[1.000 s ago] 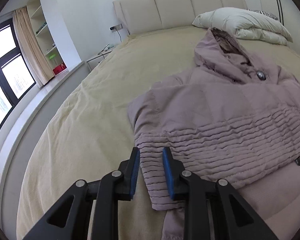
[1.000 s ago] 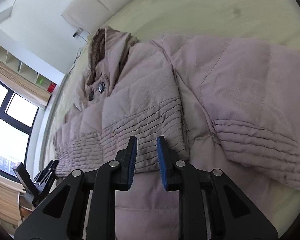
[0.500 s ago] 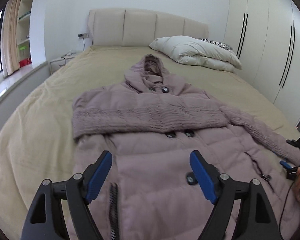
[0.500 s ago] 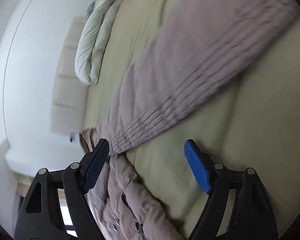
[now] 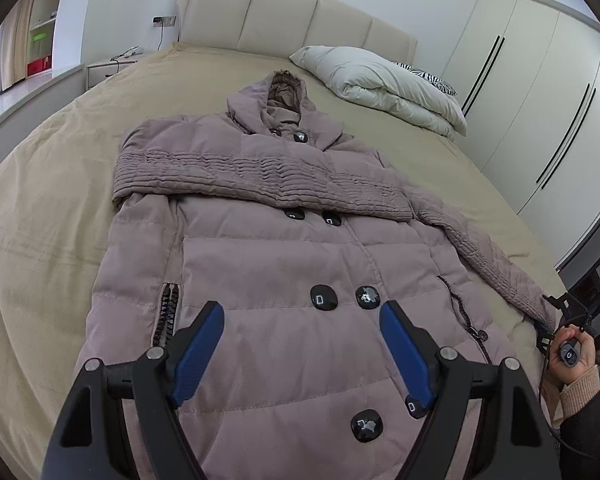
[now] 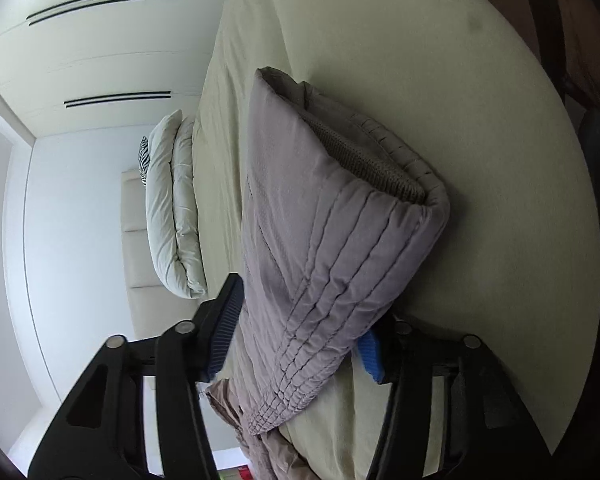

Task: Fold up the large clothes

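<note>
Our left gripper (image 5: 302,346) hovers wide open over the hooded coat (image 5: 284,248) while our right gripper (image 6: 300,324) is closing around its outstretched sleeve (image 6: 332,240).

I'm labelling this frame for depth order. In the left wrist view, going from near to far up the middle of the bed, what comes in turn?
Left hand-held gripper, open over the hem → coat buttons → sleeve folded across the chest → hood → bare bedspread → headboard.

Mauve puffer coat (image 5: 284,264) flat on bed, one sleeve across chest.
</note>
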Demonstrator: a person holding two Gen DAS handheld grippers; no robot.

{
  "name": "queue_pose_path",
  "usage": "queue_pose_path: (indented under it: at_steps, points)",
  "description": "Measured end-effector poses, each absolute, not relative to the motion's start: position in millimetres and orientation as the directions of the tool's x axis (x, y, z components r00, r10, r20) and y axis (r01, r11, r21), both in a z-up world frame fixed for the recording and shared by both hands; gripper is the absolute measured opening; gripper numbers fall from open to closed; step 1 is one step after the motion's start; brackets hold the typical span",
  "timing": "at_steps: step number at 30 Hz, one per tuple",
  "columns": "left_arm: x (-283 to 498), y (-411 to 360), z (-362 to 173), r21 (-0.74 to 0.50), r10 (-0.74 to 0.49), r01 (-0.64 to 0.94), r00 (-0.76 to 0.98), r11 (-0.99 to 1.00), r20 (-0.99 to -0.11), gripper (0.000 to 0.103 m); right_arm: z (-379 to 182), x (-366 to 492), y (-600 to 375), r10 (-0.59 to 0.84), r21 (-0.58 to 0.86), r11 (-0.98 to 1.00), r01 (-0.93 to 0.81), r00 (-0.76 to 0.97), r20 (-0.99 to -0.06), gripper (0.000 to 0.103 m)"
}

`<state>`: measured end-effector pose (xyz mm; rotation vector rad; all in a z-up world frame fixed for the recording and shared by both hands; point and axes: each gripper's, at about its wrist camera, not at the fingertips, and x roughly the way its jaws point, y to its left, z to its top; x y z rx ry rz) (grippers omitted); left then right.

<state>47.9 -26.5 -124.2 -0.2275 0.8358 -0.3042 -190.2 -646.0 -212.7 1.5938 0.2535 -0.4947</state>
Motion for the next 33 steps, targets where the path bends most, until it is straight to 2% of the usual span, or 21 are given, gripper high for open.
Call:
queue_pose_path:
  at_steps: [3,7,9,13,15,16,19,26,33]
  points:
    - [50,-26,-117,-0.353,-0.389,0.187,0.626,0.917,-0.676,0.082,-185,-187,-653,-0.123,0.868,0.086,0.488,0.87,-0.477,0.022]
    - [51,-27,-107,-0.417,-0.448,0.205,0.611,0.886,-0.652,0.082,-110,-163,-620,-0.132,0.733,0.468,0.494,0.859,-0.495,0.019]
    - [52,-25,-102,-0.477,-0.495,0.204,0.598,0.855,-0.63,0.082,-69,-142,-584,-0.138,0.595,0.663,0.453,0.856,-0.499,0.019]
    - [53,-22,-93,-0.583,-0.577,0.201,0.573,0.787,-0.582,0.083,-17,-102,-455,-0.133,0.148,0.961,0.234,0.86,-0.492,0.016]
    - [54,-20,-91,-0.631,-0.617,0.202,0.561,0.749,-0.552,0.085,-14,-95,-390,-0.139,-0.069,0.99,0.121,0.866,-0.48,0.015]
    - [55,-18,-92,-0.666,-0.643,0.197,0.551,0.719,-0.532,0.091,-17,-94,-359,-0.131,-0.156,0.986,0.063,0.869,-0.477,0.014]
    - [61,-12,-105,-0.776,-0.719,0.141,0.503,0.615,-0.479,0.095,-32,-94,-296,-0.089,-0.279,0.958,-0.06,0.867,-0.491,0.013]
    - [74,-9,-115,-0.888,-0.809,0.077,0.452,0.454,-0.375,0.098,-60,-118,-211,-0.063,-0.432,0.881,-0.193,0.857,-0.512,0.013]
    - [93,-18,-132,-0.92,-0.841,0.002,0.407,0.392,-0.357,0.097,-66,-130,-190,-0.035,-0.463,0.852,-0.244,0.856,-0.515,0.013]
